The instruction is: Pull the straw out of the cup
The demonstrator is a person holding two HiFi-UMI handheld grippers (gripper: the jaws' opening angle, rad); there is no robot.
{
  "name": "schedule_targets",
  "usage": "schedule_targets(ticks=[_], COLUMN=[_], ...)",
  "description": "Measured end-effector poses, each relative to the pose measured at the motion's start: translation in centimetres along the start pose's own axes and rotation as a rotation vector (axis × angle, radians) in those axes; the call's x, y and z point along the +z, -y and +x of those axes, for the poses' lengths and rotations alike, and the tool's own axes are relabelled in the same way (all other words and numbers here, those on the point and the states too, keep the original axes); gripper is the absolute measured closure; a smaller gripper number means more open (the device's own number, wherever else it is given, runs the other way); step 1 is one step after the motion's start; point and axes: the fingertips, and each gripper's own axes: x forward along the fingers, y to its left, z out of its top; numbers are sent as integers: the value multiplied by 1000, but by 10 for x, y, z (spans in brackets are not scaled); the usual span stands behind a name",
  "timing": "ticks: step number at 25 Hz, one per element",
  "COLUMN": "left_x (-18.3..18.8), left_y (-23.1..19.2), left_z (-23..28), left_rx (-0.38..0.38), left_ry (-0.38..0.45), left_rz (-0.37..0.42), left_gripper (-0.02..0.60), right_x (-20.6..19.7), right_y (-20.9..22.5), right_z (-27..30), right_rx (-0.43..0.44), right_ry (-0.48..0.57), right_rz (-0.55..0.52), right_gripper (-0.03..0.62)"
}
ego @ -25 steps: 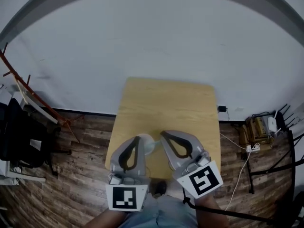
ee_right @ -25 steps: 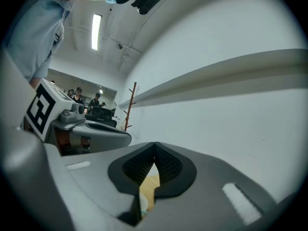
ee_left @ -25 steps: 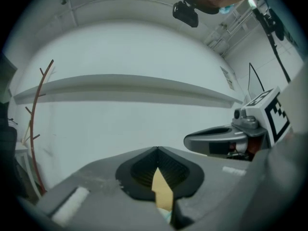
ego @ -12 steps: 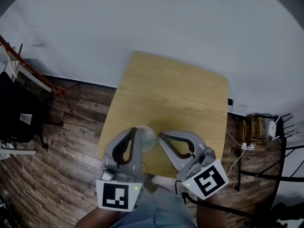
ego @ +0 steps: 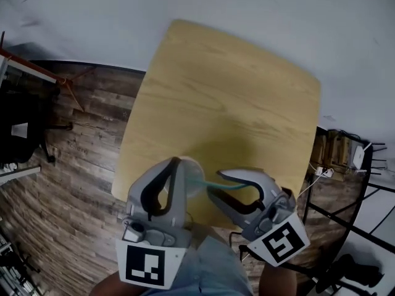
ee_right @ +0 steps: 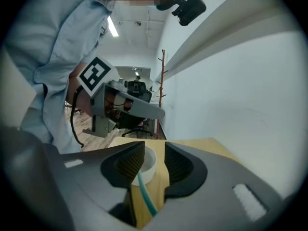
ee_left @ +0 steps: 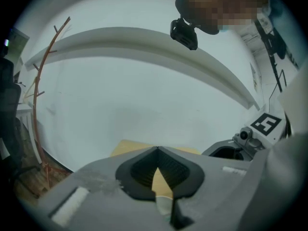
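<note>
Grab step: the right gripper (ego: 214,185) has its jaws opening with the teal straw (ee_right: 144,196) between them, leaning out of the white cup (ee_right: 147,165) on the bench (ego: 234,91) (left gripper (ego: 177,161) jaws are pressed together, empty), so I'd guess next is pinch and pull.

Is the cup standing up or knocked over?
Standing up. In the right gripper view the cup sits on the table with its round open mouth facing up.

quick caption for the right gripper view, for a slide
Right gripper, jaws opening, with the straw between them, running from the cup on the table.
</note>
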Motion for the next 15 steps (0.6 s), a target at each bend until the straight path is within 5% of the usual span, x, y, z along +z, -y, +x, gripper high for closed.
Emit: schedule_targets(ticks=[8, 15], left_x=[-32, -34], left_y=[-6, -14], left_z=[20, 18], left_rx=[14, 22], left_ry=[-78, -83], left_rz=[-40, -29], left_gripper=[571, 571], right_x=[-42, -66], right_y=[-21, -28], right_z=[15, 23], right_rx=[136, 148], right_ry=[-61, -121], right_rz=[29, 28], right_gripper=[456, 527])
